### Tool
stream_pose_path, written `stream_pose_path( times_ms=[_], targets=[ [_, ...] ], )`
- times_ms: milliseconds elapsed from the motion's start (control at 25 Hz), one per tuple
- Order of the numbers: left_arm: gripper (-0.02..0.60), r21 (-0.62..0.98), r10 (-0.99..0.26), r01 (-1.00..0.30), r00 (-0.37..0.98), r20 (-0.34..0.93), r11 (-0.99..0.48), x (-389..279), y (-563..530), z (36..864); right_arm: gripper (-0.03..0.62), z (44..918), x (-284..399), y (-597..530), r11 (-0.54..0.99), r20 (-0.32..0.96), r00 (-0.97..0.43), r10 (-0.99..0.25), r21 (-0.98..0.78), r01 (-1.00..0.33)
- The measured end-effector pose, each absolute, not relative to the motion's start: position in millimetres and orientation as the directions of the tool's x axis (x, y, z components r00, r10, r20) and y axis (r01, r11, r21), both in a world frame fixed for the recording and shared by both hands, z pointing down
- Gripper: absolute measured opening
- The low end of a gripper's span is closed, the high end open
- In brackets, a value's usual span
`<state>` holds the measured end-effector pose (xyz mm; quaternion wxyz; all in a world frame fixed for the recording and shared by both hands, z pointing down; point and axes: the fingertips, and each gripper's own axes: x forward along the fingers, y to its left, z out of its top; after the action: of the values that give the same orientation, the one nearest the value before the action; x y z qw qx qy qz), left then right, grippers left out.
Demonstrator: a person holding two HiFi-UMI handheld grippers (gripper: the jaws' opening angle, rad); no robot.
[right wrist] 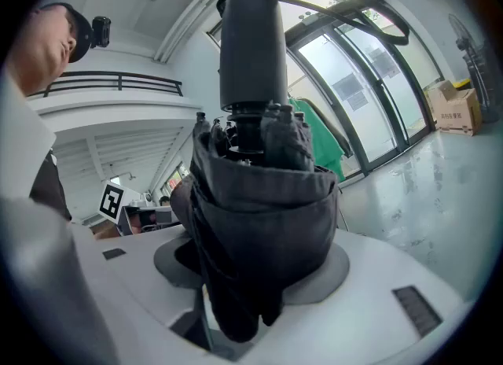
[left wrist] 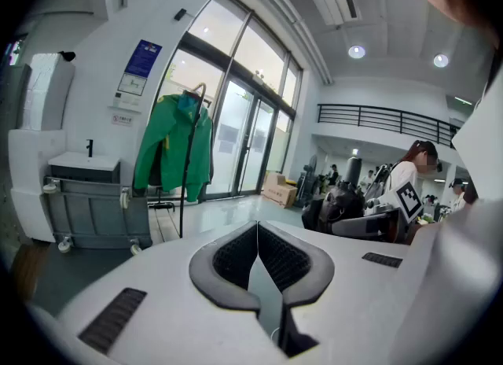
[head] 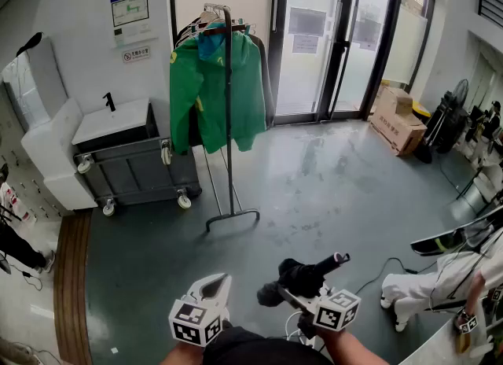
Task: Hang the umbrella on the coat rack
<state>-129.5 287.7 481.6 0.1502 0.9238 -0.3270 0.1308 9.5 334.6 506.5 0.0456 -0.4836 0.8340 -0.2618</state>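
A folded black umbrella (head: 299, 278) lies across my right gripper (head: 294, 297), which is shut on its bunched fabric. In the right gripper view the umbrella (right wrist: 263, 198) fills the jaws, its round black handle (right wrist: 251, 49) pointing up and away. The coat rack (head: 228, 119) is a black pole on a floor base, straight ahead across the grey floor, with a green jacket (head: 216, 92) hanging on it. My left gripper (head: 213, 285) is low at the left, its pads (left wrist: 236, 257) together with nothing between them. The left gripper view has the rack (left wrist: 187, 159) and jacket (left wrist: 173, 151) ahead to the left.
A grey wheeled cart (head: 130, 168) with a sink top stands left of the rack by the white wall. Glass doors (head: 330, 41) are behind it, cardboard boxes (head: 397, 123) at the right. A person in white (head: 440, 277) sits low right, near a floor cable (head: 377, 270).
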Motion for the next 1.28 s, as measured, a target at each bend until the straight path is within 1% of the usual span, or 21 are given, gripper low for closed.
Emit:
stream_pose_path(
  times_ms=[480, 720, 1040, 1280],
  targets=[
    [0.017, 0.203, -0.558, -0.631, 0.765, 0.323, -0.748, -114, 298, 479, 0.222, 499, 23, 345, 0.406, 0.163, -0.530, -0.832, -0.472, -0.783],
    [0.015, 0.191, -0.566, -0.643, 0.752, 0.337, -0.741, -108, 300, 482, 0.223, 494, 26, 358, 0.456, 0.145, -0.560, -0.815, -0.436, -0.776],
    [0.015, 0.202, -0.548, -0.642, 0.748, 0.375, -0.739, -104, 305, 496, 0.224, 516, 40, 360, 0.407, 0.166, -0.553, -0.817, -0.513, -0.756],
    [0.015, 0.220, -0.534, -0.637, 0.752, 0.386, -0.739, -102, 273, 509, 0.224, 525, 41, 327, 0.389, 0.186, -0.546, -0.817, -0.519, -0.761]
  ],
)
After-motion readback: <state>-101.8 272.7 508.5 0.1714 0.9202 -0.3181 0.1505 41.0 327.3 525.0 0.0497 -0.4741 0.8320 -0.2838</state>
